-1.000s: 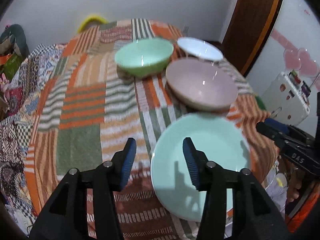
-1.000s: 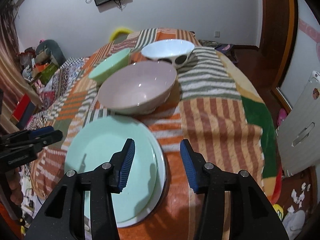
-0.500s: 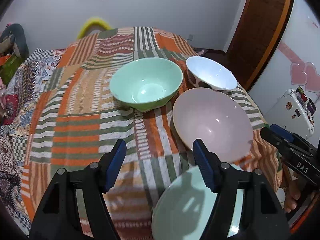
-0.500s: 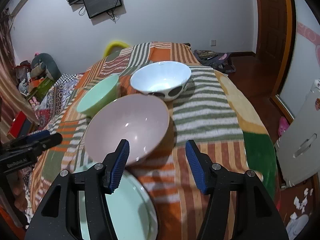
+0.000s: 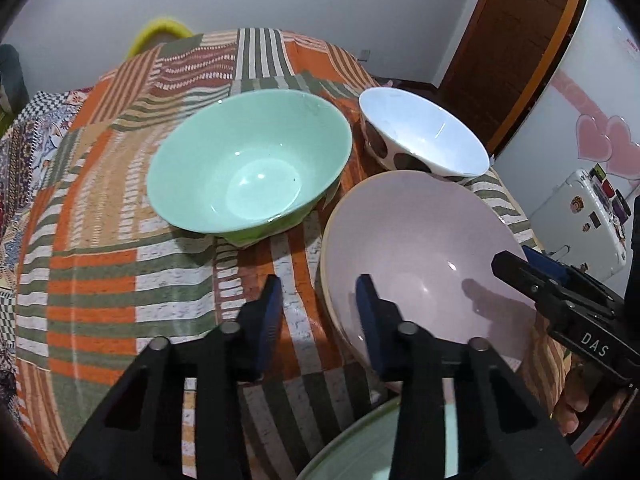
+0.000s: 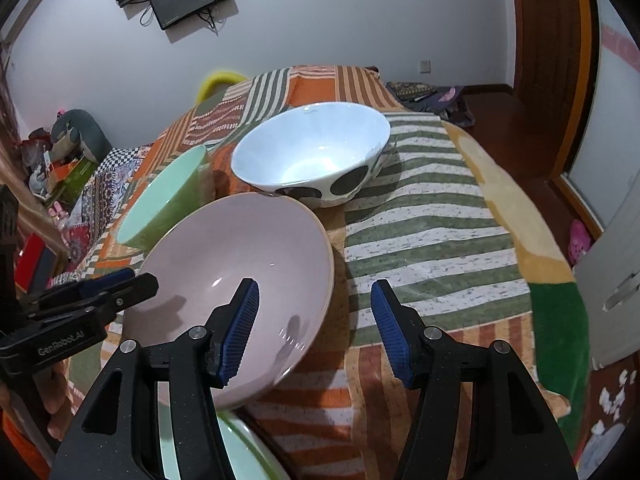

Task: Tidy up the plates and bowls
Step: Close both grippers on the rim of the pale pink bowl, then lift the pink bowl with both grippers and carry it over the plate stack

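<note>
My left gripper (image 5: 318, 312) straddles the near left rim of the pink bowl (image 5: 416, 256): one finger is outside over the cloth (image 5: 120, 264), the other inside the bowl. My right gripper (image 6: 314, 320) straddles the same bowl's right rim, left finger inside, right finger over the striped cloth. Closest to me, under both grippers, the edge of the green plate (image 5: 360, 452) shows at the bottom of each view. Beyond the pink bowl, ahead and left of my left gripper, sits the green bowl (image 5: 248, 164); ahead and right of it, just behind the pink bowl, is the white bowl (image 5: 424, 136) with dark spots. From the right wrist the white bowl lies straight ahead and the green bowl ahead to the left.

A second ago both grippers were over the green plate with the bowls well ahead; now the plate has slid almost out of view below, and the pink bowl fills the space at the fingertips.

My left jaws have just been closing and stand fairly narrow, with the bowl's rim between them; I cannot tell whether the pads press on it yet. My right jaws have opened a little over the second and stand moderately wide, with clear gaps on both sides of the rim, so they grip nothing.
</note>
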Demonstrator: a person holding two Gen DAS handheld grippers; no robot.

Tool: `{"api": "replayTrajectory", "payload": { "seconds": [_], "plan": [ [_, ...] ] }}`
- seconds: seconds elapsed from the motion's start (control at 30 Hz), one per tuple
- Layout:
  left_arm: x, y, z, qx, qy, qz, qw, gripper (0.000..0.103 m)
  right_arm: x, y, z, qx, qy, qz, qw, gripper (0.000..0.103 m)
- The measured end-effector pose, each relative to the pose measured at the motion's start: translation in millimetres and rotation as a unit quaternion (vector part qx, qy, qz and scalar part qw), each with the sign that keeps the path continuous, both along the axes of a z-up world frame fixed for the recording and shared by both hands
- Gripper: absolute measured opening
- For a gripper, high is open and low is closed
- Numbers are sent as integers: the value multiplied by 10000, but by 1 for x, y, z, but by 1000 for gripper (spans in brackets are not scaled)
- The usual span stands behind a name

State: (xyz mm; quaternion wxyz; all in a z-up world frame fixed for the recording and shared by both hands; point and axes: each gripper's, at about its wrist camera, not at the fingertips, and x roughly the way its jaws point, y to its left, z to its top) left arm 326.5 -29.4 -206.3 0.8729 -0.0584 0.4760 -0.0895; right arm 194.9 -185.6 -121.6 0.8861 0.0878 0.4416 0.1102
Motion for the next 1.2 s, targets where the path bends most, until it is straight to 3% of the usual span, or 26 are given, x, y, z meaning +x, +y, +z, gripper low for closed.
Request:
{"api": "replayTrajectory", "payload": {
  "seconds": [0.03,0.13,0.23,0.7,1.2],
  "plan": [
    [2,0,-3,-50,21,-51,10000,23,0,0,-1,22,27,17,10000,49],
    [3,-2,-5,-156,22,-138,9998,13,2,1,-5,103,116,110,9998,38],
    [1,-8,-3,-40,-39,-195,9998,12,3,3,-8,121,240,195,9994,23],
    [-27,-11,17,-80,-11,-182,9998,12,-13,1,12,88,228,165,9996,21],
    [-104,-1,80,-161,-586,-193,9980,12,-61,13,64,98,-300,312,9990,21]
  ]
}}
